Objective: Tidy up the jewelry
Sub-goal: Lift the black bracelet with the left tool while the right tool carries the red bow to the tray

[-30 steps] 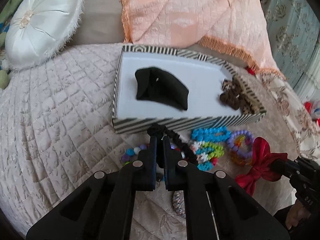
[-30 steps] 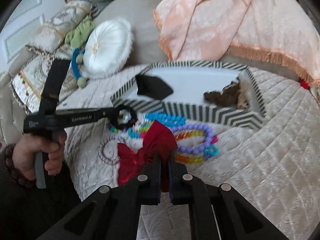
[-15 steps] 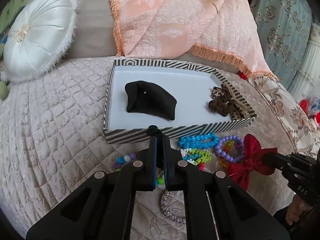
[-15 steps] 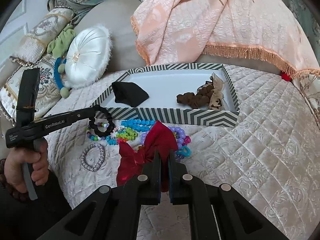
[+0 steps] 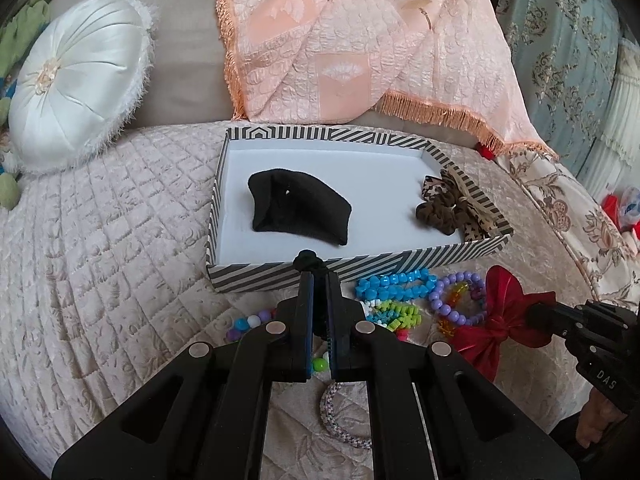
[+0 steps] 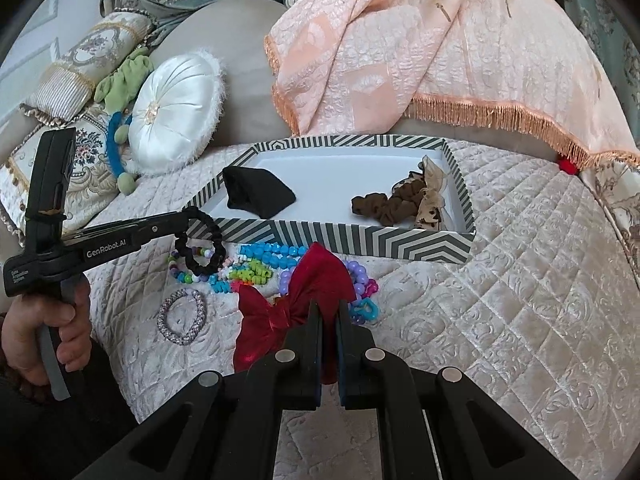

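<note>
Your left gripper [image 6: 188, 216] is pinched tight on the black hair tie [image 6: 200, 242]. The tie hangs in the air, just in front of the striped box [image 5: 280, 276] on the bed [image 5: 100, 240]. It looks like you are carrying it to the box. Next, lift it over the near wall and let go on the white floor, beside the black pouch [image 5: 298, 212].

Your right gripper [image 6: 328, 312] is clamped on the red bow [image 6: 304, 292], low over the beads [image 6: 256, 264]. The bow can go in after, near the brown scrunchie [image 6: 384, 204]. The silver bracelet [image 6: 182, 316] lies on the bed, not yet picked up.
</note>
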`<move>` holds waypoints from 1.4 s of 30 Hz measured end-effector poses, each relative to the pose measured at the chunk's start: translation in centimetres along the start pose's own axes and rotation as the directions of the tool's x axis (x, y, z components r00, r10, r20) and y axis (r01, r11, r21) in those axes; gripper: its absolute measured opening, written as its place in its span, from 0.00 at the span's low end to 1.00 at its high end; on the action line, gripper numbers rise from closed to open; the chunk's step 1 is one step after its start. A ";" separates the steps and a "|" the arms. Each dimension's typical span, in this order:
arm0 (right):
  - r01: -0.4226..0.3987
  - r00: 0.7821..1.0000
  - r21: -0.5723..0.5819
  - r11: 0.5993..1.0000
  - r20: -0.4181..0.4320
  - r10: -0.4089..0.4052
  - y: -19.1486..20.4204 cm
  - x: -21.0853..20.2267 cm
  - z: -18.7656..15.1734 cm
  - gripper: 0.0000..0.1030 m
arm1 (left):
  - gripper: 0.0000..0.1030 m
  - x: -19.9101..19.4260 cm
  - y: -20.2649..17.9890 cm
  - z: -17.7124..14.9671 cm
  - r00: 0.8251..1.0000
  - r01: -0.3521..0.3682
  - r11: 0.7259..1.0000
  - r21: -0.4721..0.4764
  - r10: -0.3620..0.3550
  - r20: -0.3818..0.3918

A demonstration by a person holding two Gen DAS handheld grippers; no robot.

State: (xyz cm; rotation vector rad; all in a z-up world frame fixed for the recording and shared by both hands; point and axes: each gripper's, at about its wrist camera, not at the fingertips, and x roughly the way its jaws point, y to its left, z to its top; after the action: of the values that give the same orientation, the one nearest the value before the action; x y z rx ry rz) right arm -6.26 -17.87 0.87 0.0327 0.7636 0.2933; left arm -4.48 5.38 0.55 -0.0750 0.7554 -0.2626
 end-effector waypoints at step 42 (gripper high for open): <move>0.018 0.989 0.081 0.997 0.146 -0.030 -3.0 3.4 13.9 0.05 | 0.04 5.9 -0.6 12.6 0.994 0.029 0.997 -0.067 -0.022 0.106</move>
State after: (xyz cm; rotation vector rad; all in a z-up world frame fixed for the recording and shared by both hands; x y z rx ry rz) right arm 6.33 -18.78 8.22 0.1189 0.6284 0.2351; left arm 8.15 2.91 5.90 -0.1617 0.6589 -0.2550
